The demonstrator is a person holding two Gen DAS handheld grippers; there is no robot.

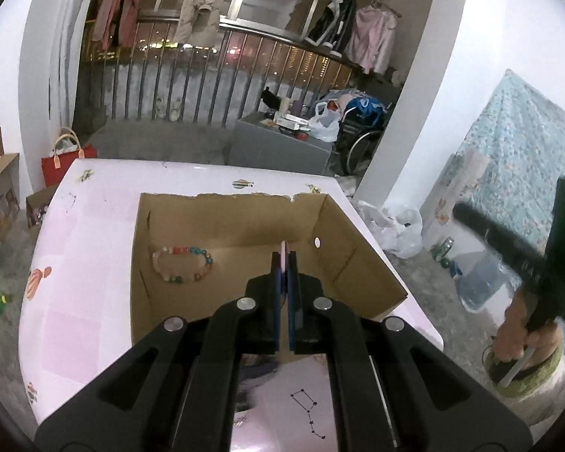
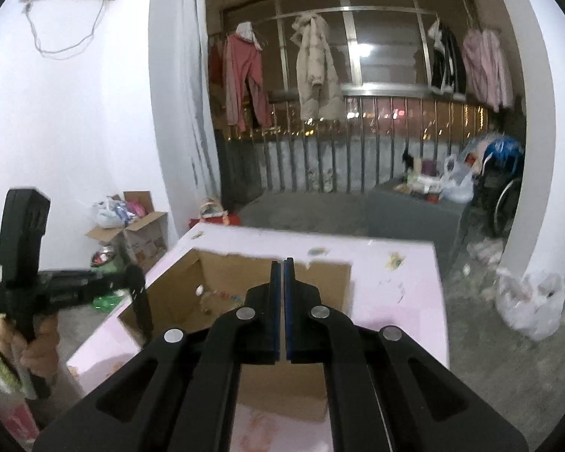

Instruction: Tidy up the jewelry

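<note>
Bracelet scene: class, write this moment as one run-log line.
bracelet: inside cardboard box | left gripper: shut, empty | right gripper: shut, empty

I've got the cardboard box sitting on the table, the bracelet lying inside it toward its left wall, and the railing far behind the table.

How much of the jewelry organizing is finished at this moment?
Done: one beaded bracelet lies inside the cardboard box on the pink table. In hand: nothing; the left gripper and right gripper are both shut and empty. Left: no other jewelry shows on the table, so possibly nothing.
</note>
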